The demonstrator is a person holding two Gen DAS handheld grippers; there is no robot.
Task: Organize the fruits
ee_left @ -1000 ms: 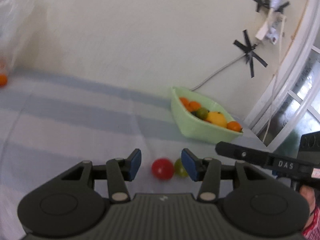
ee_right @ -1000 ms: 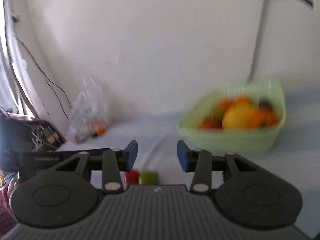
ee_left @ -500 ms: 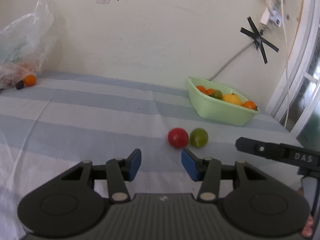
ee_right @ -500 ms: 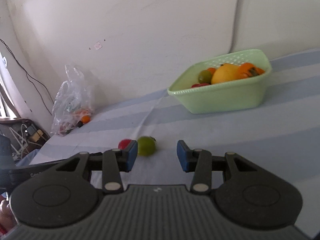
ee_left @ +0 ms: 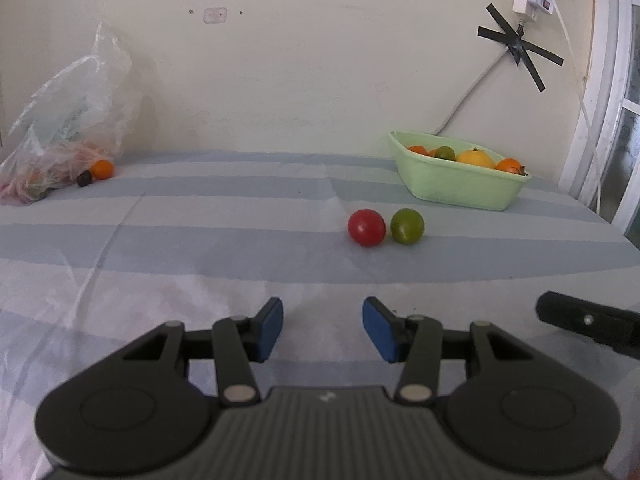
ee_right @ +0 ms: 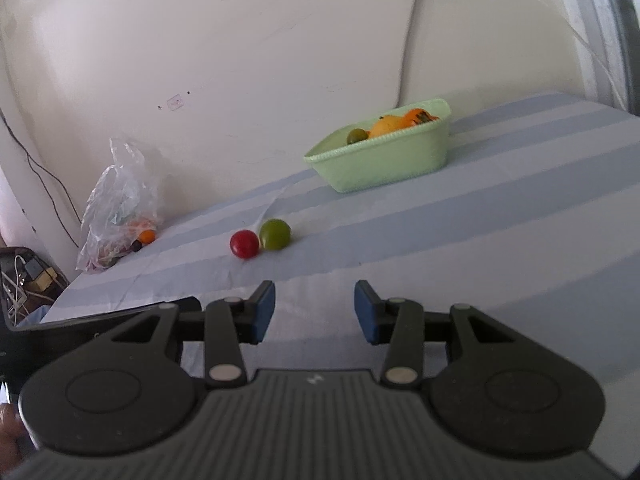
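Two hand-held claws hover low over a surface (ee_left: 240, 208) covered in a pale blue and white striped cloth, both pointing towards a cream wall. The left claw (ee_left: 322, 328) and the right claw (ee_right: 314, 310) each hold their blue pads partly apart with nothing between them; neither grips anything. Ahead of both, well short of the pads, a red fruit (ee_left: 366, 227) and a green fruit (ee_left: 407, 226) lie side by side on the cloth, touching or nearly so. Being round and loose on a flat cloth, they would likely roll if nudged. Further back, near the wall, a light green basket (ee_left: 460, 186) holds several orange, yellow and green fruits, so it appears to be the collecting place, and the two loose fruits seem to be the ones left to sort. At the far left, a crumpled clear plastic bag (ee_left: 68, 128) leans against the wall, with a small orange fruit (ee_left: 101, 169) at its mouth.
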